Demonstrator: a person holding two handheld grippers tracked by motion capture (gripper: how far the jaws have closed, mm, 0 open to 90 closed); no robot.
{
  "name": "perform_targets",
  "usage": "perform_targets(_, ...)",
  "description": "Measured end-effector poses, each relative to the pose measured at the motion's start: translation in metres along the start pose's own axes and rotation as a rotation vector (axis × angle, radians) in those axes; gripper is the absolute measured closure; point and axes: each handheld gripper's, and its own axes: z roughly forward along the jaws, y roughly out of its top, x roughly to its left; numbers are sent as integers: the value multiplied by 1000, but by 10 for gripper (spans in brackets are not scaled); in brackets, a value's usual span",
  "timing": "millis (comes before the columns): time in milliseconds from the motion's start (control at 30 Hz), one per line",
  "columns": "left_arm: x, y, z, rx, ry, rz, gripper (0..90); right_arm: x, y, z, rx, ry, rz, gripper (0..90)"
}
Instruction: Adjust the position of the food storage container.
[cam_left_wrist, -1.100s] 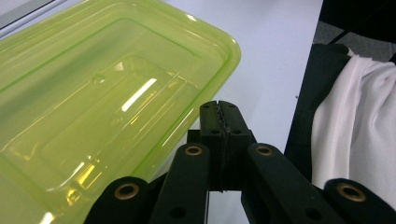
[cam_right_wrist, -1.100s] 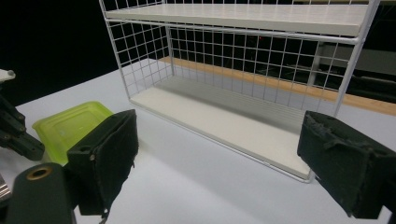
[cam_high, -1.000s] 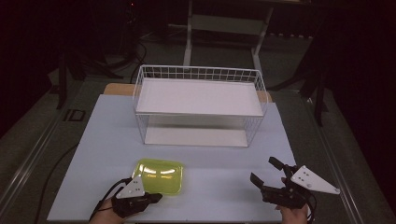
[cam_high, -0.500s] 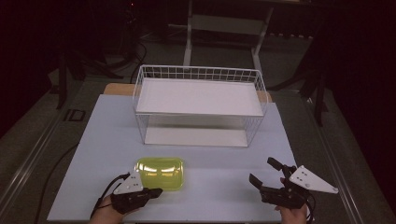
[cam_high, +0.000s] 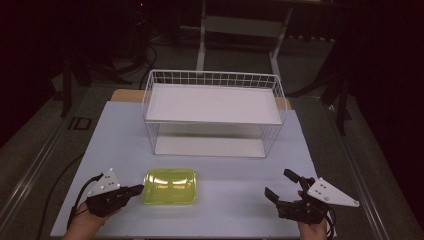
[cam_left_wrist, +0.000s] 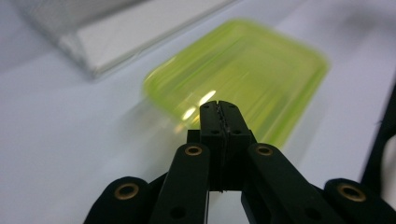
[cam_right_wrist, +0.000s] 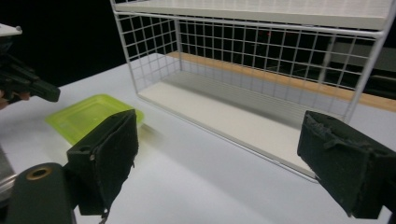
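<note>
A translucent yellow-green tray (cam_high: 170, 186) lies flat on the white table, in front of the wire rack. My left gripper (cam_high: 140, 189) is shut with nothing between its jaws. Its tip points at the tray's left edge, and I cannot tell whether it touches. In the left gripper view the closed tips (cam_left_wrist: 218, 105) stand just before the blurred tray (cam_left_wrist: 247, 70). My right gripper (cam_high: 280, 183) rests open at the table's front right, well clear of the tray. In the right gripper view its pads (cam_right_wrist: 109, 154) stand wide apart, and the tray (cam_right_wrist: 88, 116) and the left gripper (cam_right_wrist: 53, 94) lie far left.
A white wire rack (cam_high: 215, 78) with two white shelves stands across the back of the table (cam_high: 230, 170). Its lower shelf opens toward the front (cam_right_wrist: 224, 116). Dark floor and stand legs surround the table.
My left gripper has drawn back to the left, off the tray's near left corner to beside its left edge. The tray and the right gripper have stayed put.
</note>
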Motion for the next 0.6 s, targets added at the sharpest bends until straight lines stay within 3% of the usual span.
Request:
perform_targets(100, 13, -11, 5, 43, 20, -49, 900, 0, 0, 0, -7, 8, -1, 124)
perform_targets(233, 20, -18, 13, 89, 11, -70, 900, 1, 0, 1, -5, 19, -7, 124)
perform_targets(600, 18, -14, 36, 113, -49, -64, 900, 0, -1, 2, -6, 21, -4, 124)
